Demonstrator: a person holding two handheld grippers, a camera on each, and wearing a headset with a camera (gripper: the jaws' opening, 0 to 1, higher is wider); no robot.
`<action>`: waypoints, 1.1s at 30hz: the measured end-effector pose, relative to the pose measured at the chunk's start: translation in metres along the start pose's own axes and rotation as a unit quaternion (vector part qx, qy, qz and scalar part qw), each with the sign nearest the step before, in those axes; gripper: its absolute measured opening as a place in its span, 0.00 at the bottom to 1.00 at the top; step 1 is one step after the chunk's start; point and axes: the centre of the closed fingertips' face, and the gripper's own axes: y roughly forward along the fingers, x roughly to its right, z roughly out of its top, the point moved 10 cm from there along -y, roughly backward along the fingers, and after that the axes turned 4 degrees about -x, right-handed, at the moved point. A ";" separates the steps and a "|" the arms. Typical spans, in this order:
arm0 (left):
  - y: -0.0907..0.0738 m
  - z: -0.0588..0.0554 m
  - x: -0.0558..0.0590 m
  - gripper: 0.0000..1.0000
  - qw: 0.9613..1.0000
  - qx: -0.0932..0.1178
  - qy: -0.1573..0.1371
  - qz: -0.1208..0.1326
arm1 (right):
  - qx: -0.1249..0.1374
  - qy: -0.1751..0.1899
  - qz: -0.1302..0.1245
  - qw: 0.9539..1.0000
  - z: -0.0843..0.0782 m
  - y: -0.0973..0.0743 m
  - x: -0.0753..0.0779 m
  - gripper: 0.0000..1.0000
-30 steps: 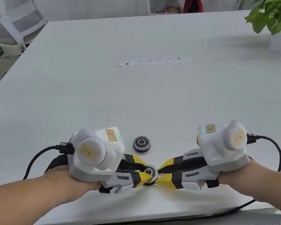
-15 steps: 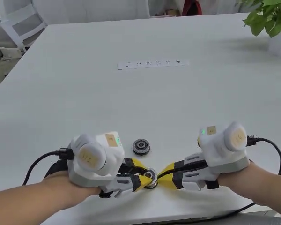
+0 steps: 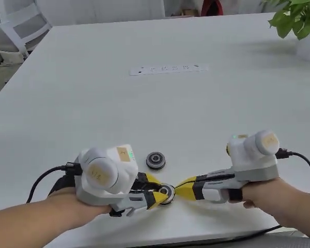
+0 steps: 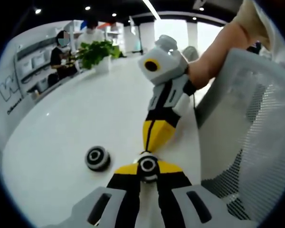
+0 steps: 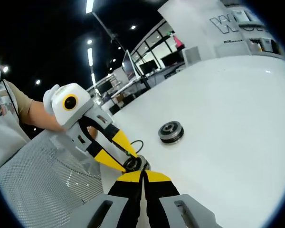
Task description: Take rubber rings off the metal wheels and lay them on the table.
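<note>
A small metal wheel [image 3: 166, 192] with a dark rubber ring is held just above the table's near edge, and my left gripper [image 3: 156, 196] is shut on it. In the left gripper view the wheel [image 4: 147, 165] sits between the yellow jaw tips. My right gripper [image 3: 177, 188] comes in from the right, shut, its tips pinched at the wheel's rim where the ring runs. From the right gripper view the wheel [image 5: 132, 164] lies just past my right gripper [image 5: 142, 174]. A second ringed wheel [image 3: 155, 160] lies flat on the table behind them, and also shows as the wheel [image 4: 97, 158] and the wheel [image 5: 171, 131].
A white power strip [image 3: 168, 67] lies mid-table. A potted plant [image 3: 295, 20] stands at the far right corner and a white chair [image 3: 13, 26] at the far left. Cables trail from both grippers near the table's front edge [image 3: 160, 238].
My right gripper has rolled and drawn a little to the right, its tips staying at the wheel. The left gripper has kept the wheel in place.
</note>
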 end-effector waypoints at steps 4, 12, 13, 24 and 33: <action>0.000 0.001 0.001 0.13 1.000 -0.002 0.001 0.002 | 0.004 0.008 0.004 1.000 0.000 0.001 -0.001 0.00; 0.001 0.002 0.002 0.13 1.000 -0.006 0.000 0.008 | 0.011 0.025 0.012 1.000 0.000 0.002 -0.002 0.00; 0.001 0.002 0.001 0.12 1.000 -0.006 -0.001 0.008 | 0.011 0.026 0.013 1.000 0.001 0.002 -0.002 0.00; 0.001 0.002 0.001 0.12 1.000 -0.007 0.001 0.008 | 0.009 0.021 0.030 0.999 0.004 0.006 -0.006 0.00; 0.001 0.002 0.002 0.12 1.000 -0.007 0.001 0.009 | 0.006 0.011 0.034 0.999 0.005 0.008 -0.007 0.00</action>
